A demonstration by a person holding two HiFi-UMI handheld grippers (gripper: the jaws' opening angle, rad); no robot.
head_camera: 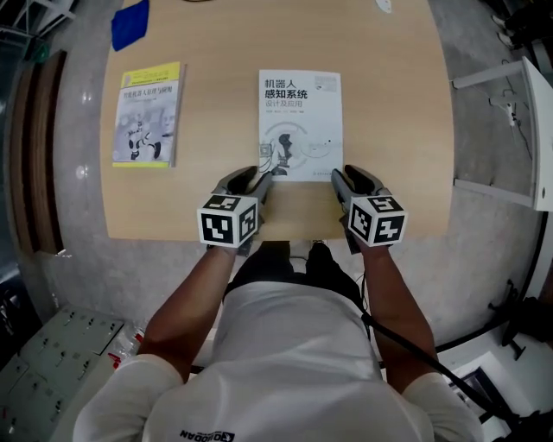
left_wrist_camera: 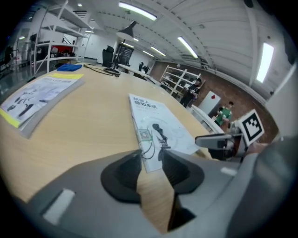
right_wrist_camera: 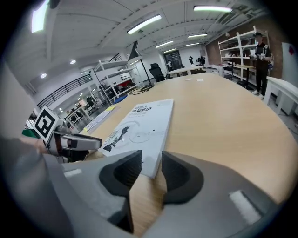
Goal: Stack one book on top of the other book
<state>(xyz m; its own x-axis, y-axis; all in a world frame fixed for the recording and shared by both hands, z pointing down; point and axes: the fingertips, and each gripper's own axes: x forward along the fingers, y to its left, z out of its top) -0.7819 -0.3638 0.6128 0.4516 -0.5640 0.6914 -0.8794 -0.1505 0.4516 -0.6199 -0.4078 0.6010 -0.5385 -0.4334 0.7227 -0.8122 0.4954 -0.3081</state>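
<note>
A white book (head_camera: 300,121) lies flat at the middle of the wooden table (head_camera: 393,104). To its left lies a yellow-edged book (head_camera: 149,114). My left gripper (head_camera: 262,177) is at the white book's near-left corner, my right gripper (head_camera: 341,179) at its near-right corner. In the left gripper view the gripper (left_wrist_camera: 151,160) is open, and the white book's (left_wrist_camera: 158,125) corner sits just past the tips. In the right gripper view the gripper (right_wrist_camera: 151,162) is open, with the white book's (right_wrist_camera: 144,123) corner in the gap and no pad pressing on it.
A blue cloth (head_camera: 130,24) lies at the table's far left corner. The table's near edge runs just behind both grippers. A white frame (head_camera: 536,129) stands on the floor to the right. A person (right_wrist_camera: 261,51) stands by shelves far off.
</note>
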